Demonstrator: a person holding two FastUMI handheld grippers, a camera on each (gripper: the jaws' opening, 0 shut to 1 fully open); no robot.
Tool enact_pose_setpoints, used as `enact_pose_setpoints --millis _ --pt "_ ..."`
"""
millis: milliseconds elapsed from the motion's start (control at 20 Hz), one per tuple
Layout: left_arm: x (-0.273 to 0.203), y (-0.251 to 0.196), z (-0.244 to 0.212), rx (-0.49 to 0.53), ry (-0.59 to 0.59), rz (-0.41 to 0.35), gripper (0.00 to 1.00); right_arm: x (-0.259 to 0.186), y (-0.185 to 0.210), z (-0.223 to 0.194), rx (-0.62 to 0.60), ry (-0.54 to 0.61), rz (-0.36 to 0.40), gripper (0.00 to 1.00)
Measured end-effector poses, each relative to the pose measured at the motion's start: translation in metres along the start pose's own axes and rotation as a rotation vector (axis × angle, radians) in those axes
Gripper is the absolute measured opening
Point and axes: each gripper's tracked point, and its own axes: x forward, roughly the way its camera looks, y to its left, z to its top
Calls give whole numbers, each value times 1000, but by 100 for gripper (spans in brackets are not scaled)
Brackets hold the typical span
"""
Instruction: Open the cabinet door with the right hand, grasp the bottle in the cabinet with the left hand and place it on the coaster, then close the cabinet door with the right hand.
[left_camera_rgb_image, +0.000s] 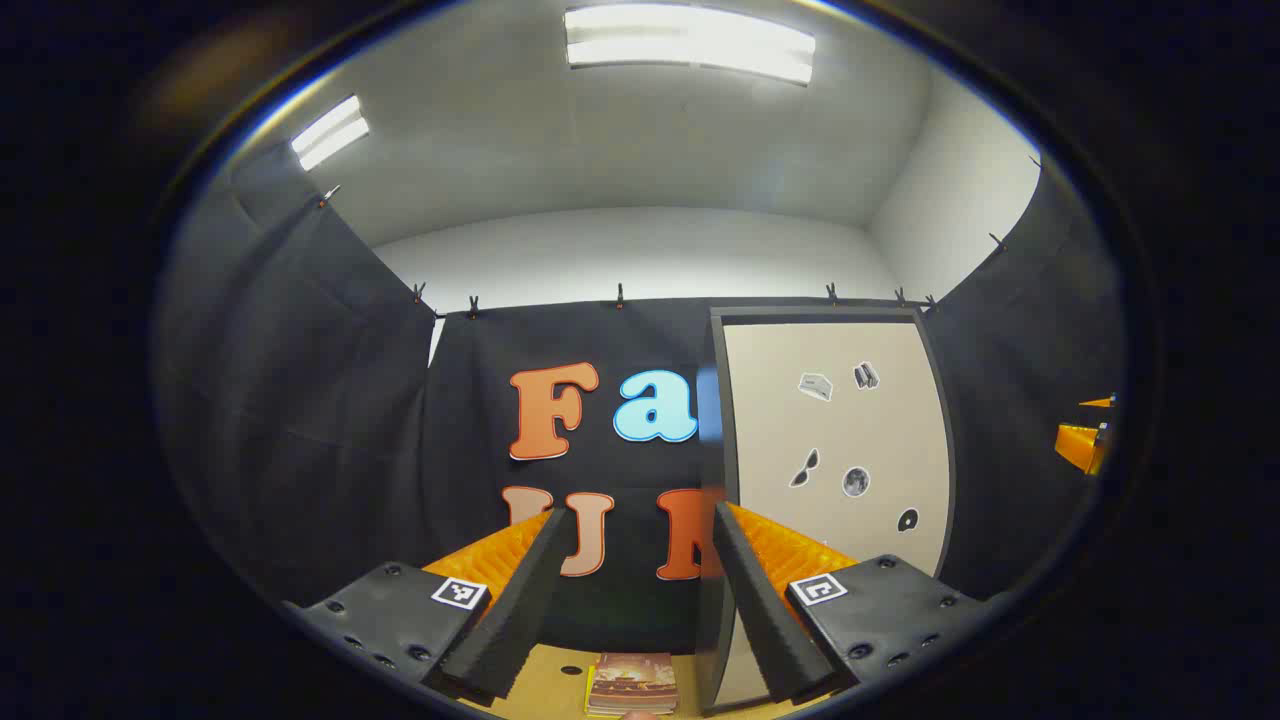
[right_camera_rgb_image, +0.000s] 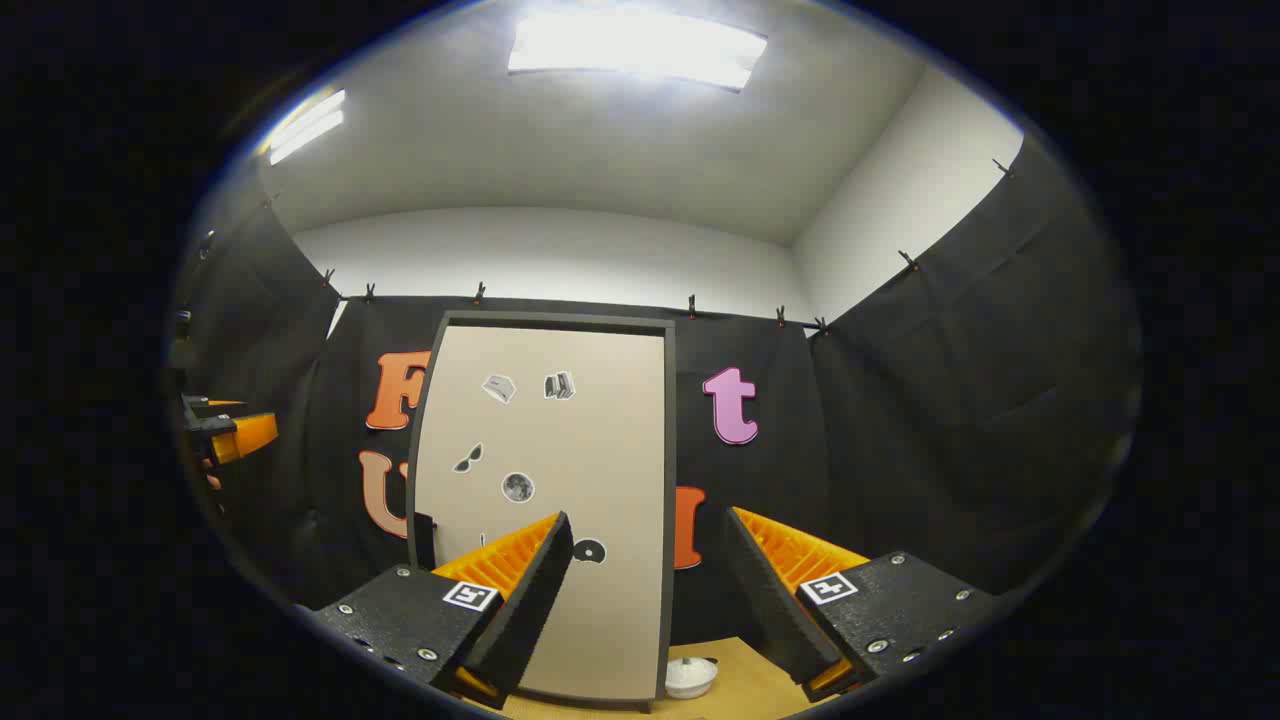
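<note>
Coaster (left_camera_rgb_image: 632, 684) first, at the left: we are seeing a small square, book-like pad lying flat on the wooden table (left_camera_rgb_image: 545, 680) near its front edge, just below and between the fingers of the left gripper (left_camera_rgb_image: 633, 580), and we are taking it for the coaster, though its nature is hard to tell. The left gripper is hanging with its fingers spread wide and nothing between them. Moving right, the cabinet (right_camera_rgb_image: 545, 500) is standing tall and upright toward the back edge of the table, its long axis vertical, its pale stickered door (left_camera_rgb_image: 835, 450) facing us and, as far as we can judge, sitting flat in its dark frame, so shut. The bottle is presumably behind that door; we cannot tell more. Further right, the right gripper (right_camera_rgb_image: 648, 580) is likewise gaping, gripping nothing, aimed at the door's right side, with a small white round object (right_camera_rgb_image: 690, 677) resting on the table by the cabinet's right foot. We are judging the task to be at its very first step, the door not yet opened. The next move is calling for the right gripper to find the door's free edge, which we cannot identify, and swing it outward.
</note>
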Motion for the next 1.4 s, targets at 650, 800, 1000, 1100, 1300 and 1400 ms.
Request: enact_pose_setpoints --millis 650,800,1000,1100,1300,1400 --pt "13 -8 -17 -42 52 7 93 4 -1 -13 18 48 14 94" --pt "15 -8 -19 -49 51 6 93 6 -1 -14 27 55 13 94" --pt "14 -2 -20 -53 49 9 93 10 6 -19 30 69 24 94" --pt "16 2 -19 -67 46 14 94 13 13 -19 31 71 35 94" --pt "20 7 -15 -113 46 10 93 18 32 -27 33 94 63 94" --pt "21 10 -17 -98 46 16 94 21 39 -30 31 100 70 94"
